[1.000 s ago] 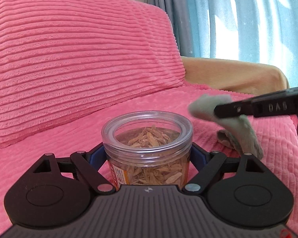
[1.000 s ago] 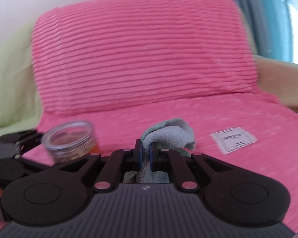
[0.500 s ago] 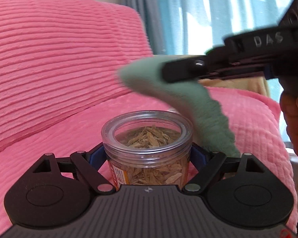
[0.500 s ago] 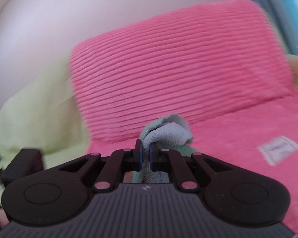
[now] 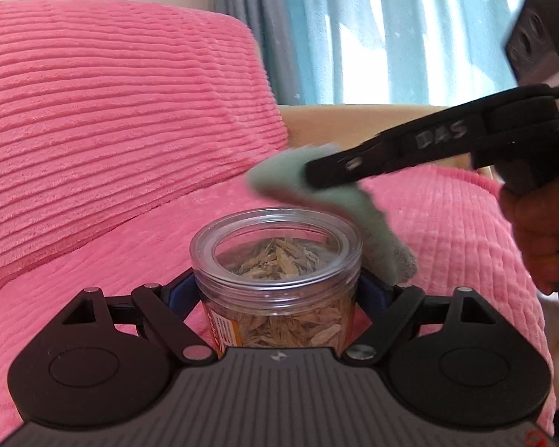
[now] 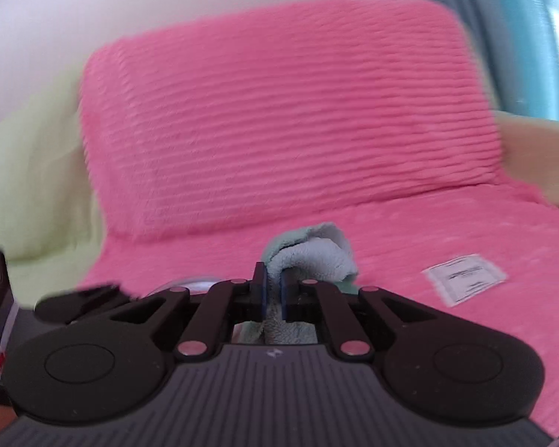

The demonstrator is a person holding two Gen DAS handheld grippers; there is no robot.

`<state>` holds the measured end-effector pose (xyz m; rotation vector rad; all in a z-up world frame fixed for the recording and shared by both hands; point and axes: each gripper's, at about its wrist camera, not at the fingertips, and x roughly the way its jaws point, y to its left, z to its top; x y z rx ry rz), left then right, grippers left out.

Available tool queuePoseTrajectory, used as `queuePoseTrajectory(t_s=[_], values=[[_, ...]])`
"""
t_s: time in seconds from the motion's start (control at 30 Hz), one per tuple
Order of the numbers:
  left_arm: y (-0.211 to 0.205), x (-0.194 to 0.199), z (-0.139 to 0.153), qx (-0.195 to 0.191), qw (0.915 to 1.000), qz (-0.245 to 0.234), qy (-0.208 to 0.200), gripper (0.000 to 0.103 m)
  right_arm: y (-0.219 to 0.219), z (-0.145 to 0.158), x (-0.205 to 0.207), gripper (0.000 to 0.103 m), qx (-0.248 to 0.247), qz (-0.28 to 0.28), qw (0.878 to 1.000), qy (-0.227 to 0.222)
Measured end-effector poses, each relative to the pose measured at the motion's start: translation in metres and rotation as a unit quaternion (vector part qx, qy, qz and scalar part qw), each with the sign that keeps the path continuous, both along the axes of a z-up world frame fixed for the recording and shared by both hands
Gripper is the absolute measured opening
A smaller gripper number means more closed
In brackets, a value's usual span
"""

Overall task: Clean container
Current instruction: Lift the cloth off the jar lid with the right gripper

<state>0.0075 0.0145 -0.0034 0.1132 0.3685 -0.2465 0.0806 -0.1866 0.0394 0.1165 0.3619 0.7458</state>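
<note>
The left tool (image 5: 277, 290) is clamped on the container (image 5: 277, 272), a clear jar with a transparent lid, dried pale flakes inside and an orange label low on its side. The jar sits upright between the blue pads, held above the pink ribbed seat cushion (image 5: 111, 260) of a sofa, toward the seat's front edge. The right tool (image 6: 274, 290) is pinched tight on a folded green cloth (image 6: 313, 257); in the left view that cloth (image 5: 316, 193) hangs just above and behind the jar's far right rim, a loose tail drooping down beside the wall. Whether it touches the lid yet is hard to tell through the blur.

The step in hand looks like wiping the lid and rim. To do it well, I would keep the left grip steady and the jar level, since it is held only by its sides and a hard push from above could tilt it in the pads. Bring the padded fold of the cloth flat onto the lid instead of the hard fingertips, and sweep around the rim with light pressure. Let the trailing tail follow down the wall without snagging on the left tool's linkages. A white tag (image 6: 464, 283) lies on the seat toward its right edge, clear of the work.
</note>
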Motion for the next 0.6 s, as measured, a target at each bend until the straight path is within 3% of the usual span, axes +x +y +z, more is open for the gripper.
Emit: queuePoseTrajectory(t_s=[0.2, 0.6], values=[[0.013, 0.005, 0.000, -0.020, 0.9984, 0.053, 0.002, 0.086, -0.009, -0.009, 0.010, 0.005, -0.022, -0.025, 0.999, 0.023], [0.010, 0.008, -0.001, -0.008, 0.9982, 0.059, 0.005, 0.086, 0.001, -0.024, 0.015, 0.005, -0.085, -0.028, 0.995, 0.048]])
